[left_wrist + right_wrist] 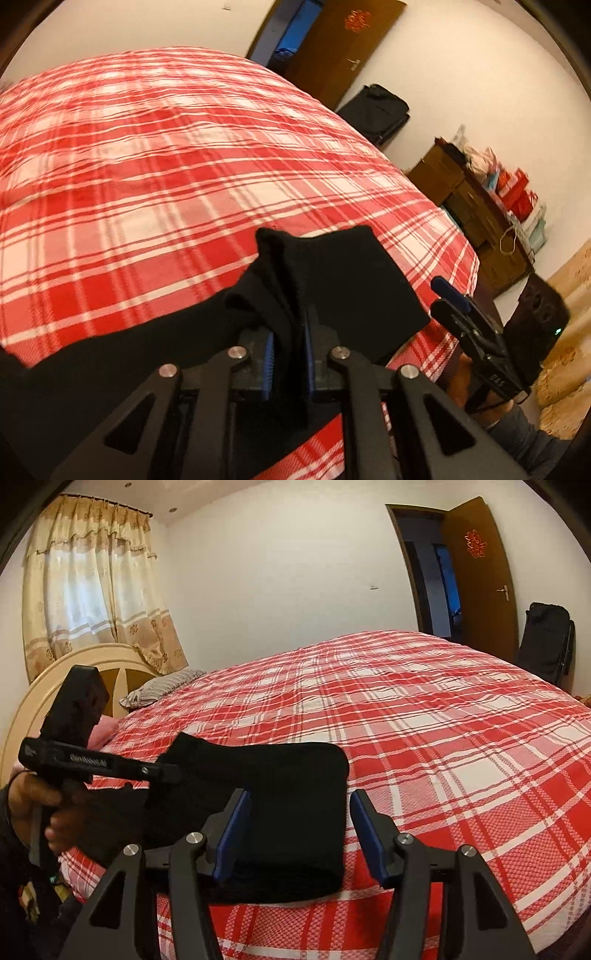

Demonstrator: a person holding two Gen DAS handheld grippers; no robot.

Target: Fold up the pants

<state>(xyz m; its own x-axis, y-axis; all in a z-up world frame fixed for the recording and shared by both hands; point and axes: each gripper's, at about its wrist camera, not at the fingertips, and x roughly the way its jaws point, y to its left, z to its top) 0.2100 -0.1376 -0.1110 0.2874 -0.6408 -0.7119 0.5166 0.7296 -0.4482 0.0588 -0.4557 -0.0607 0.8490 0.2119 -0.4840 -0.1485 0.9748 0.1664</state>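
The bed (443, 738) is spreading wide and bare beyond the black pants (280, 805), which are lying folded near the bed's near edge; the left gripper (288, 354) is pinching a raised fold of the pants between nearly closed blue pads; the right gripper (301, 834) is hovering spread wide at the bed's edge, gripping nothing, its fingers flanking the pants' near end.
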